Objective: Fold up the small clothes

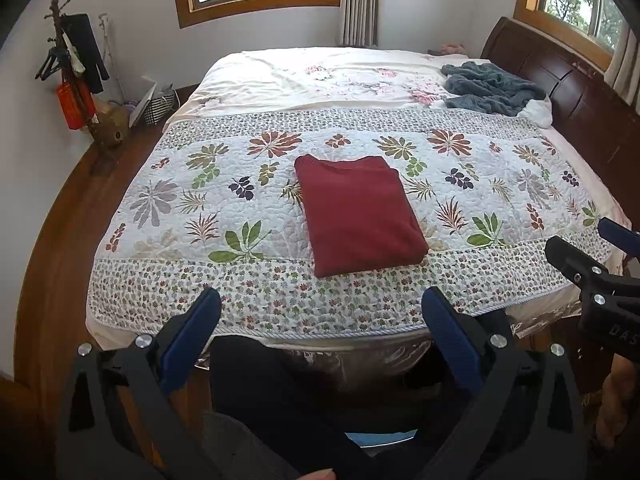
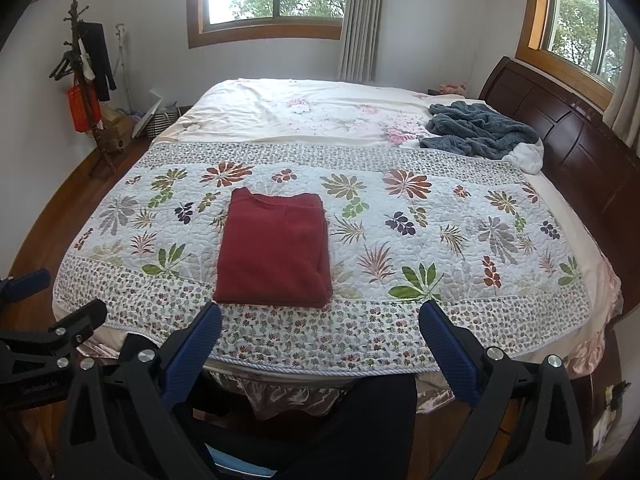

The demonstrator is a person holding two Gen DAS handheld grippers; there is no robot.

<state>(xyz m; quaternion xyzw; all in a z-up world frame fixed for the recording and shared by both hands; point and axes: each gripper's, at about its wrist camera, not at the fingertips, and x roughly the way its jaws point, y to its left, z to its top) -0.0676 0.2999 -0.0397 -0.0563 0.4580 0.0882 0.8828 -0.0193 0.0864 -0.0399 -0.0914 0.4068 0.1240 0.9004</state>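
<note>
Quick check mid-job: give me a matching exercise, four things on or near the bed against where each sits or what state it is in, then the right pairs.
Things:
1. red garment
2. blue-grey blanket
3. coat stand
4. left gripper

States or places:
A. crumpled by the headboard
B. on the floor at the far left wall
C. folded flat on the floral quilt
D. open, holding nothing, short of the bed's near edge

Pairs: 1-C, 2-A, 3-B, 4-D
</note>
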